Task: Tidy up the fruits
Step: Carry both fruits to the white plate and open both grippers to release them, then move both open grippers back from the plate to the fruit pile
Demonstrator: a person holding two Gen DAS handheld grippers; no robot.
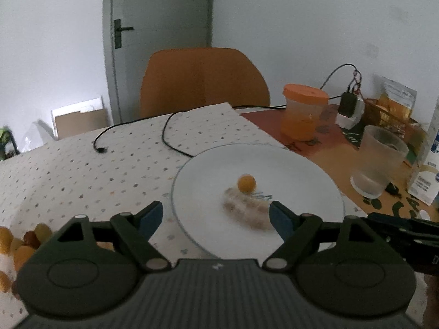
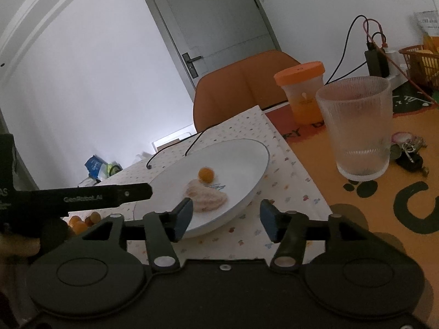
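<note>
— Ribbed black plastic fills the bottom of both views; what sits past it?

— On the left side, the left hand-held gripper [image 1: 216, 216], matte black with blue pads, its jaws spread wide and holding nothing. Its right finger hangs over the near rim of the white plate [image 1: 315, 172]; I cannot tell whether it touches.

— And the other one?

— The right hand-held gripper [image 2: 224, 219] is likewise wide open and empty, its left finger over the plate's near edge and its right finger above the dotted cloth [image 2: 255, 235].

— What is in the plate?

— One small round orange fruit [image 1: 246, 183], smooth-skinned, sits near the middle of the glossy, shallow dish, just beside a pale, blurry, mottled patch [image 1: 244, 211] that I cannot identify.

— More fruit anywhere?

— A heap of small round fruits [image 1: 19, 244], orange and darker, lies at the left edge on the cloth-covered surface, well apart from the plate.

— Other containers?

— A ribbed, frosted tumbler [image 2: 356, 128] stands upright right of the plate on the orange patterned mat, looking empty. Behind it is a translucent tub [image 2: 301, 93] with an orange lid, orange contents in its lower part.
</note>
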